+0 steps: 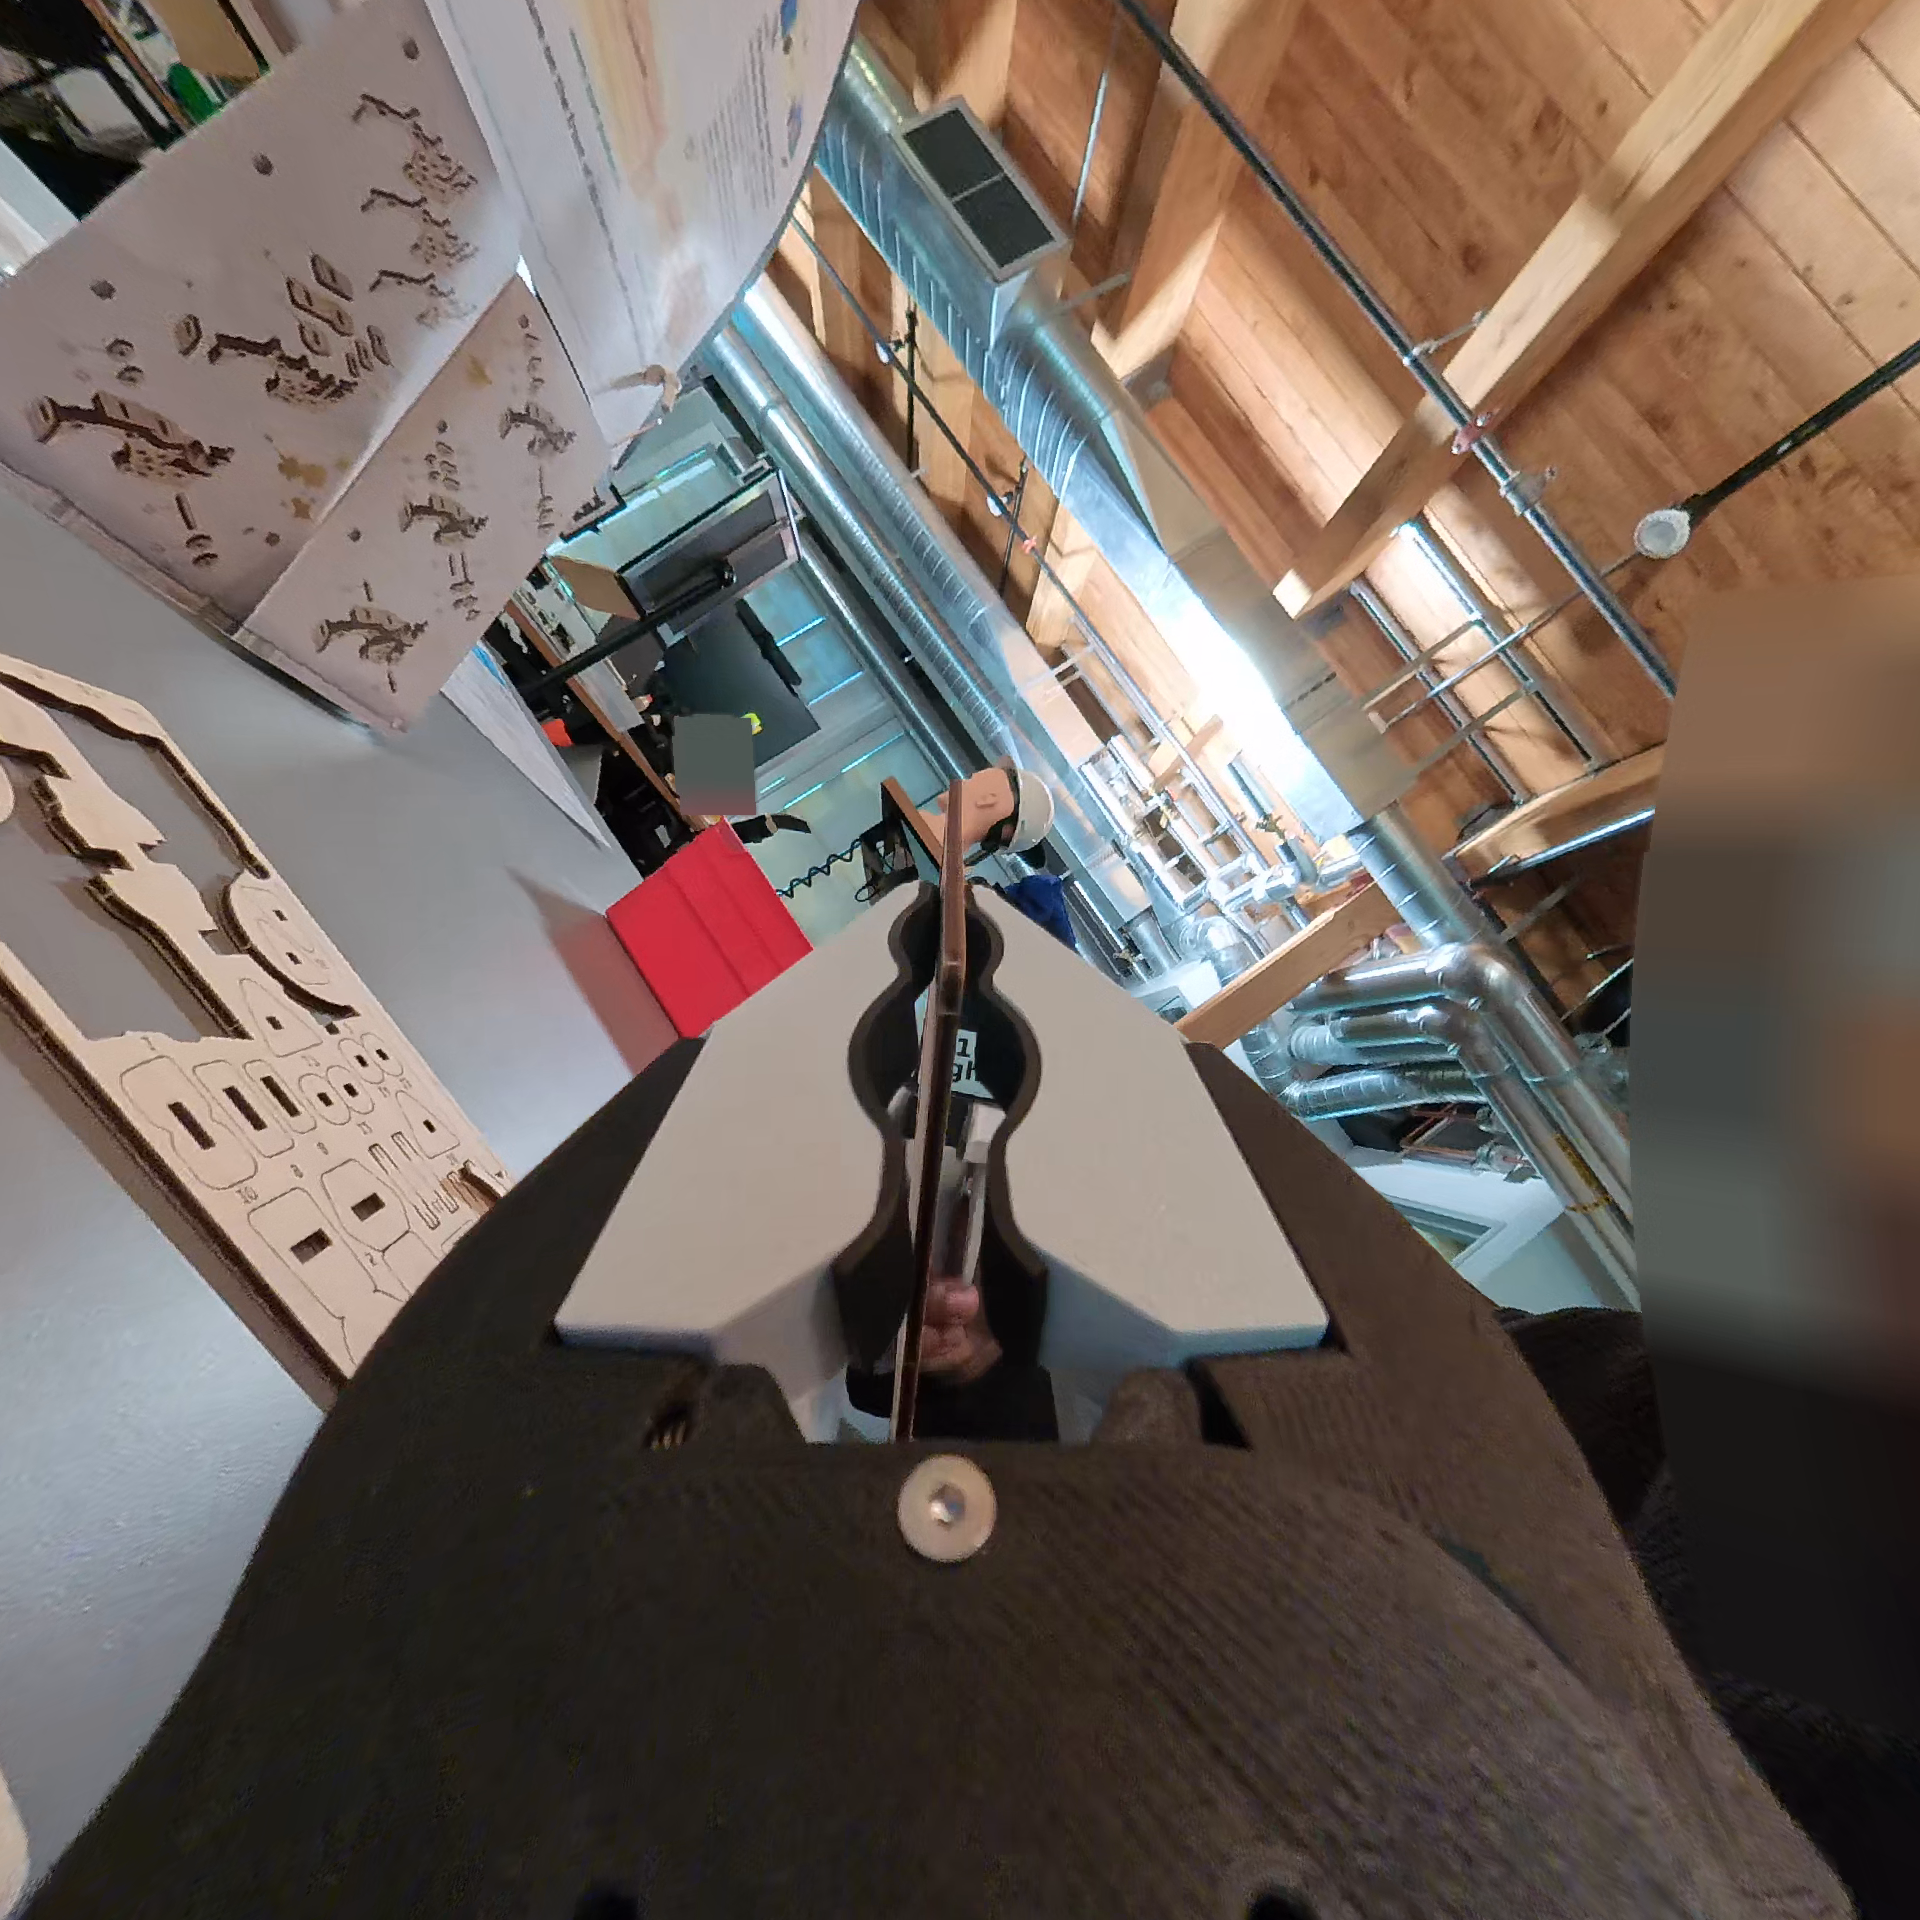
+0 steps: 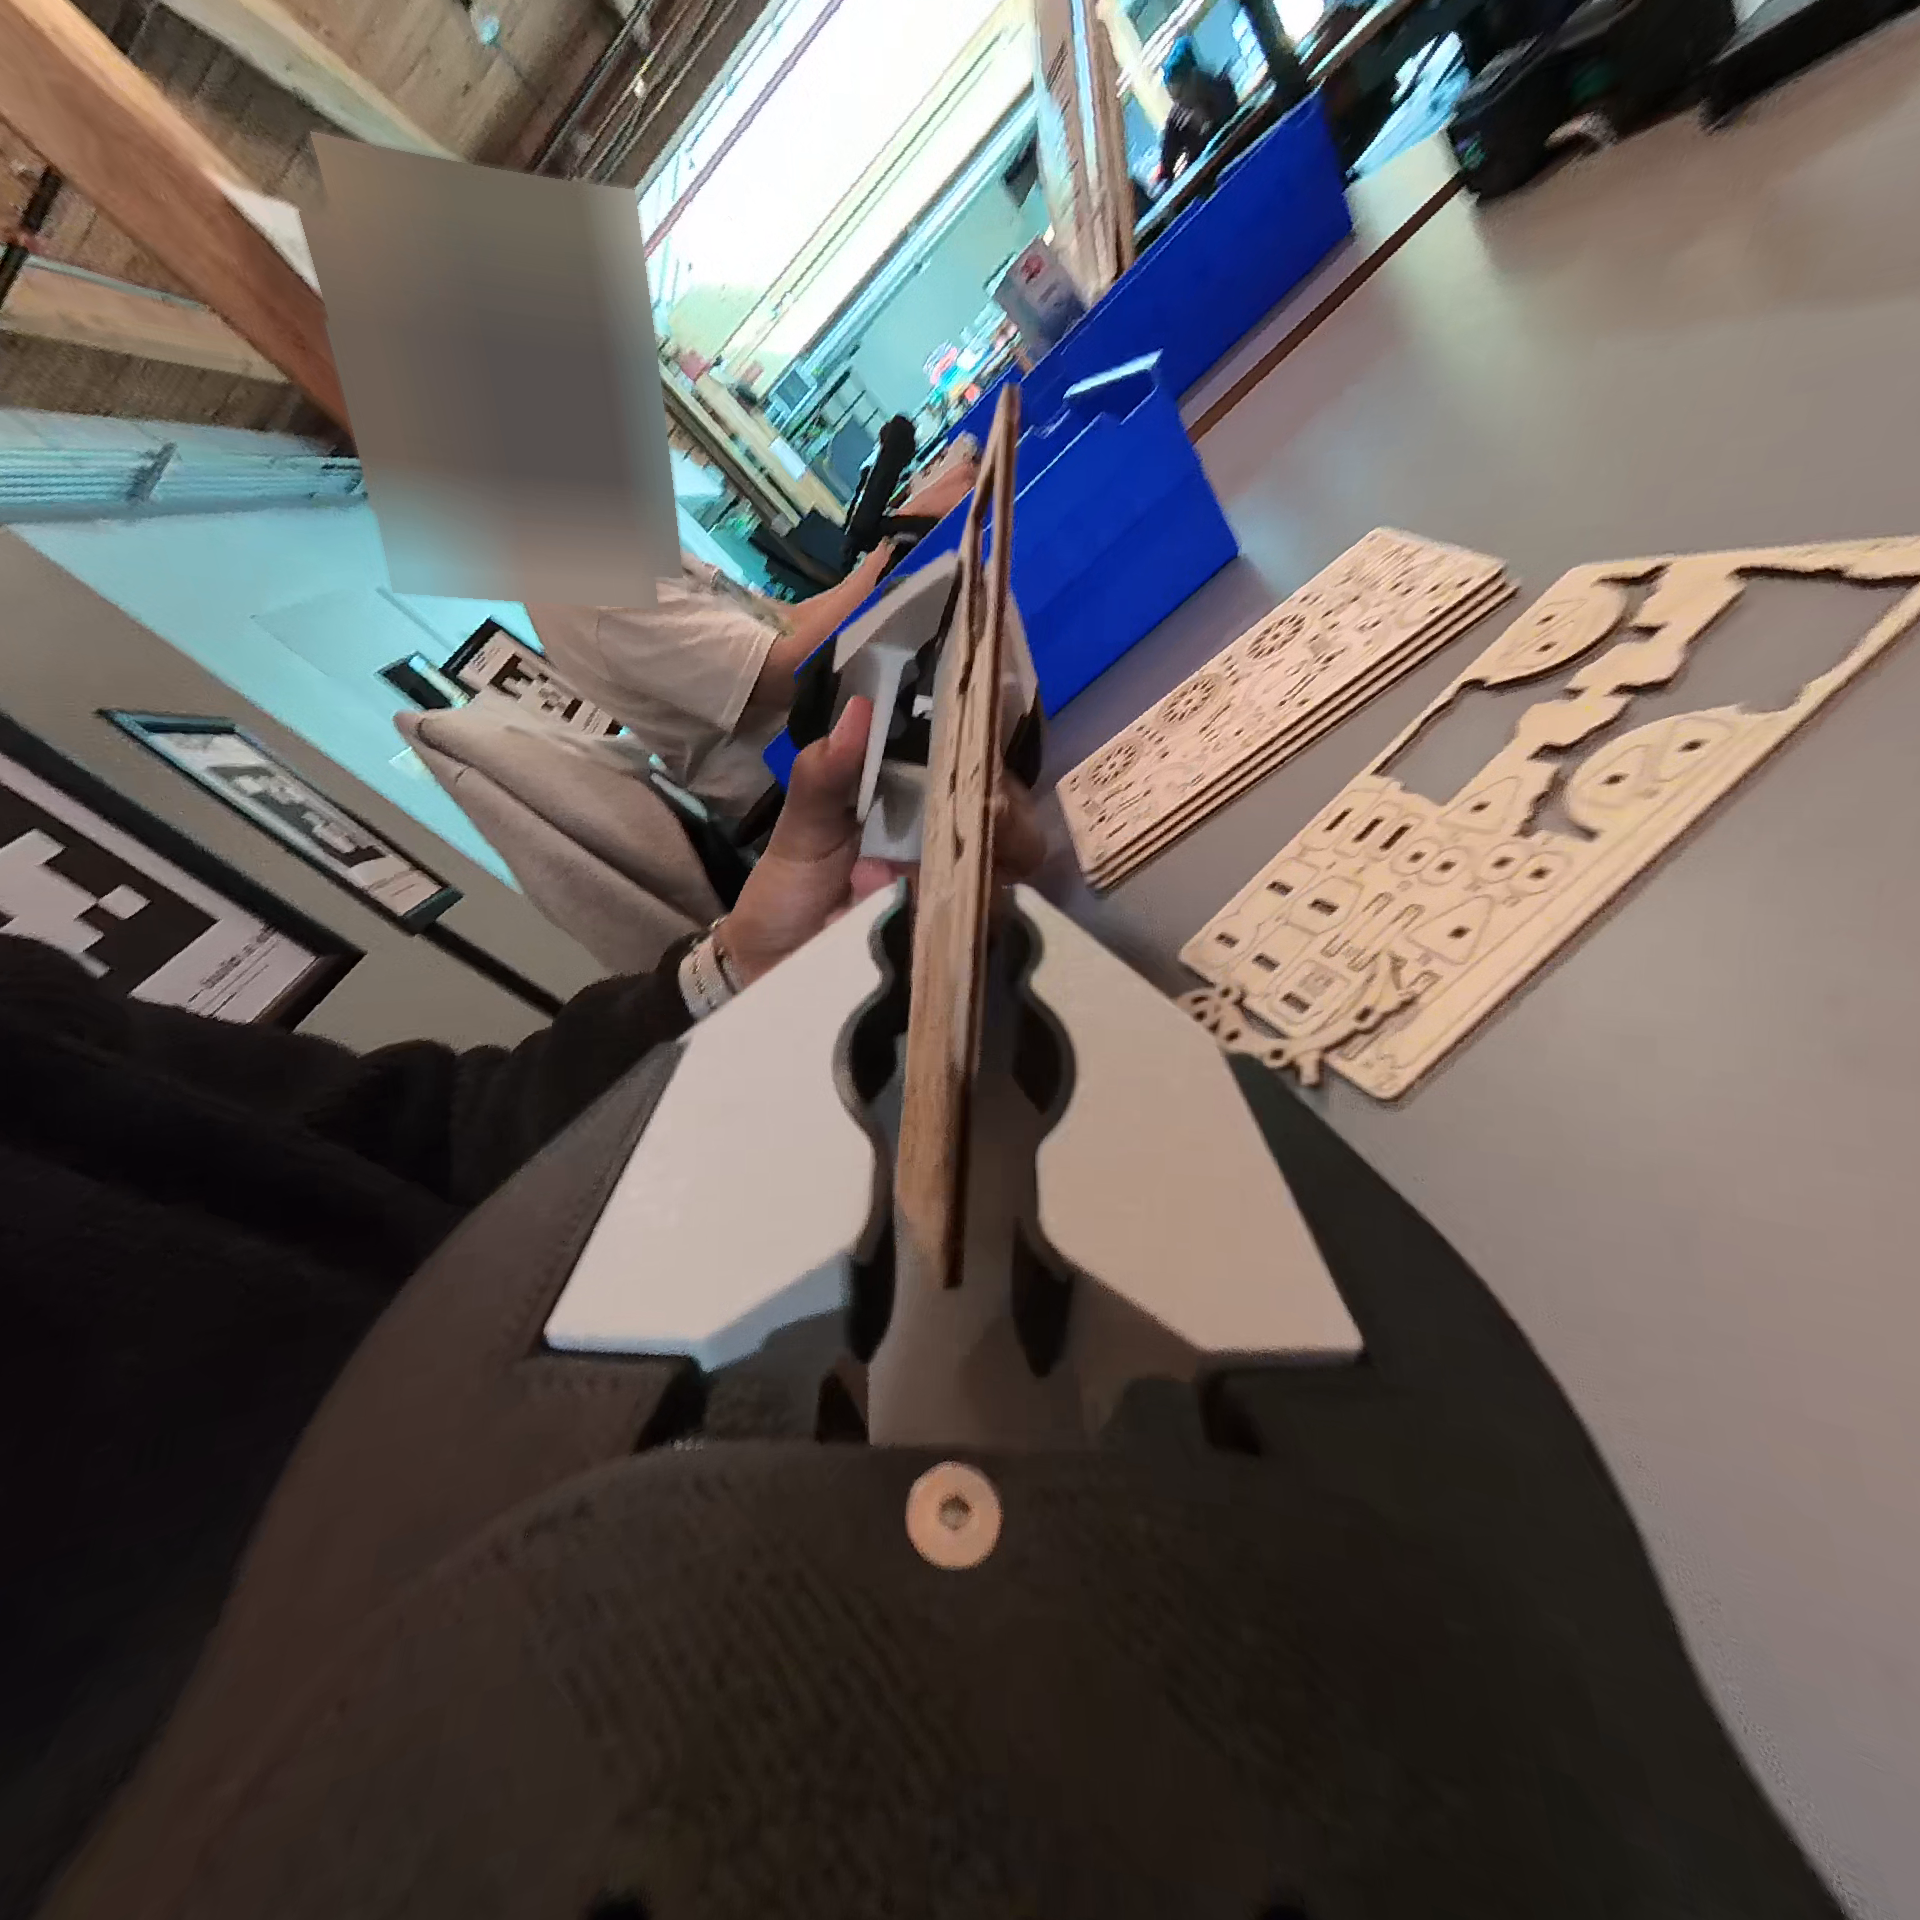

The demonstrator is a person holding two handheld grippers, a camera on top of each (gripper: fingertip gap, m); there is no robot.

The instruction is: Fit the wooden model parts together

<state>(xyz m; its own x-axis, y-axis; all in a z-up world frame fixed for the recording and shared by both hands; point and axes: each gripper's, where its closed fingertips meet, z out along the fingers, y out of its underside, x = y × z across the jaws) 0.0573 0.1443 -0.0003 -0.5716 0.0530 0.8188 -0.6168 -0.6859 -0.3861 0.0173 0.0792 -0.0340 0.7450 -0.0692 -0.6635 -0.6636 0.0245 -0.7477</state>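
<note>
My left gripper is shut on a thin flat wooden part, seen edge-on and sticking out past the fingertips. My right gripper is shut on the same kind of flat wooden part, also edge-on. In the right wrist view the part reaches the left gripper, held by a hand, which clamps its far end. In the left wrist view the right gripper shows dimly behind the jaws. Both hold the part in the air above the grey table.
A wooden sheet with cut-out gaps lies flat on the table, also in the left wrist view. A stack of uncut sheets lies beyond it. A blue box, a red box and printed instruction sheets stand farther off. My hands' fingertips stand some 9 cm from each other.
</note>
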